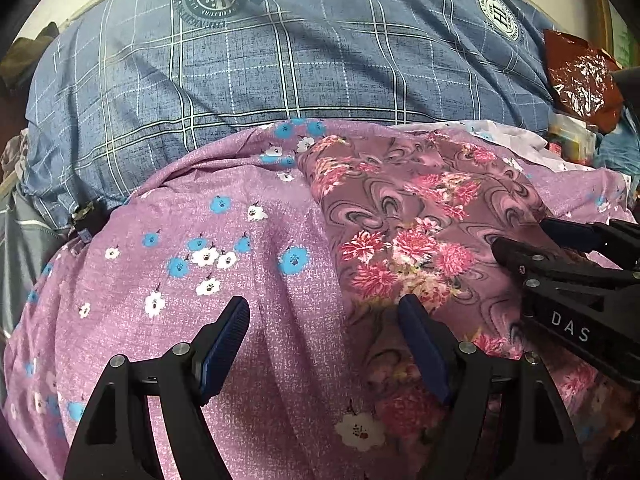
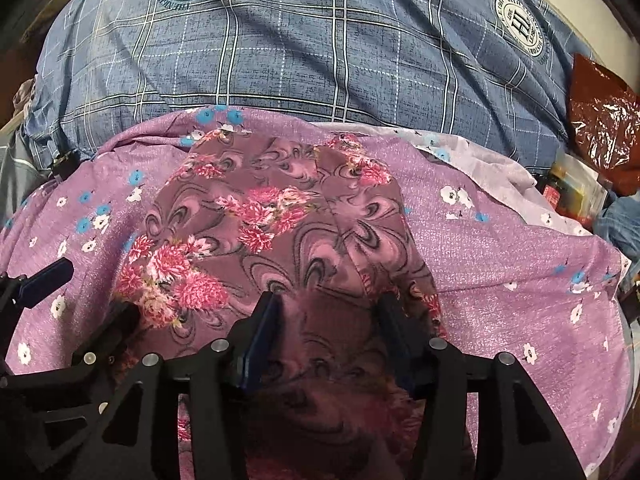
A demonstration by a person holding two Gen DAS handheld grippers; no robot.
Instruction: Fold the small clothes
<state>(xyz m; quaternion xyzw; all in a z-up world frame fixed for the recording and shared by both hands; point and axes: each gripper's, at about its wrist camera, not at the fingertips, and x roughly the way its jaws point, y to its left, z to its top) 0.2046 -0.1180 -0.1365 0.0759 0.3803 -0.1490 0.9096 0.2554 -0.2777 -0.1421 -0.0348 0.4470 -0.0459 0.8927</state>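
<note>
Garment (image 2: 256, 216), the mauve one with pink flowers, lies bunched on a purple sheet (image 1: 240, 280) dotted with blue and white blossoms, in front of a blue checked cover (image 1: 280, 60). Left gripper (image 1: 324, 312) hangs with its jaws spread wide, 1 finger over the sheet, the other at the garment's near edge, nothing between the pads. Right gripper (image 2: 328, 308) sits low over the garment, jaws parted; cloth lies in the gap, but the pads don't look pressed on it. Its near end falls into shadow under the tool, so folds there are hard to read. At the right edge, a crinkled red bag (image 2: 604, 120) and some boxes are cut off by the frame; what's in them, can't tell.
</note>
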